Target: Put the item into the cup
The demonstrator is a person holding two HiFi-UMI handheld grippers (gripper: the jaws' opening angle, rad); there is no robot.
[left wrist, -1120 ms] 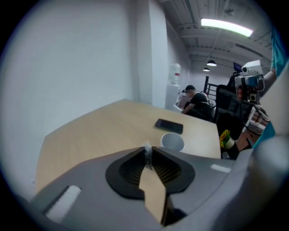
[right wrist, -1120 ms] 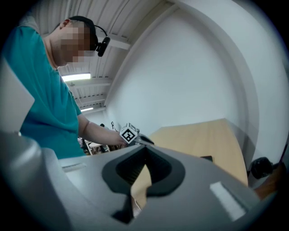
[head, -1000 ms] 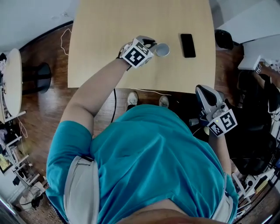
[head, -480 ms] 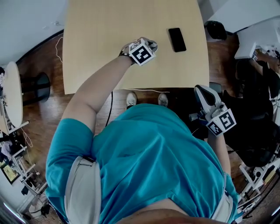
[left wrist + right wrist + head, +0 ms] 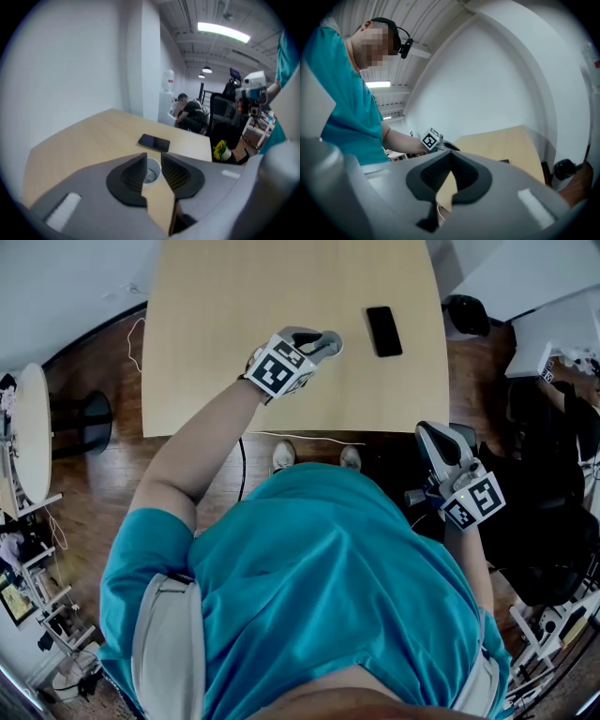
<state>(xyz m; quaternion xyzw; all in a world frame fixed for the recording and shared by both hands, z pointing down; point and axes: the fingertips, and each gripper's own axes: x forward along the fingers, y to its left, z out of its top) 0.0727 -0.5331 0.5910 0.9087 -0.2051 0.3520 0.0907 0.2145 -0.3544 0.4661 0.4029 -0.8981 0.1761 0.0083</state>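
Note:
A small white cup (image 5: pixel 151 172) stands on the light wooden table (image 5: pixel 234 296), with a small greyish item lying at its bottom. My left gripper (image 5: pixel 153 158) hovers right above the cup, its jaws opening with a gap and nothing between the pads. In the head view the left gripper (image 5: pixel 328 341) covers the cup. My right gripper (image 5: pixel 433 442) hangs off the table by the person's right side. In the right gripper view its jaws (image 5: pixel 450 157) touch at the tips and hold nothing.
A black phone (image 5: pixel 382 331) lies flat on the table just right of the cup, also seen as the phone (image 5: pixel 153 142) beyond the jaws. A white cable (image 5: pixel 309 435) runs along the table's near edge. A black office chair (image 5: pixel 553 521) stands at the right.
A second ago the cup showed just right of the left gripper; now the gripper's tips cover it. The right gripper has stayed in place.

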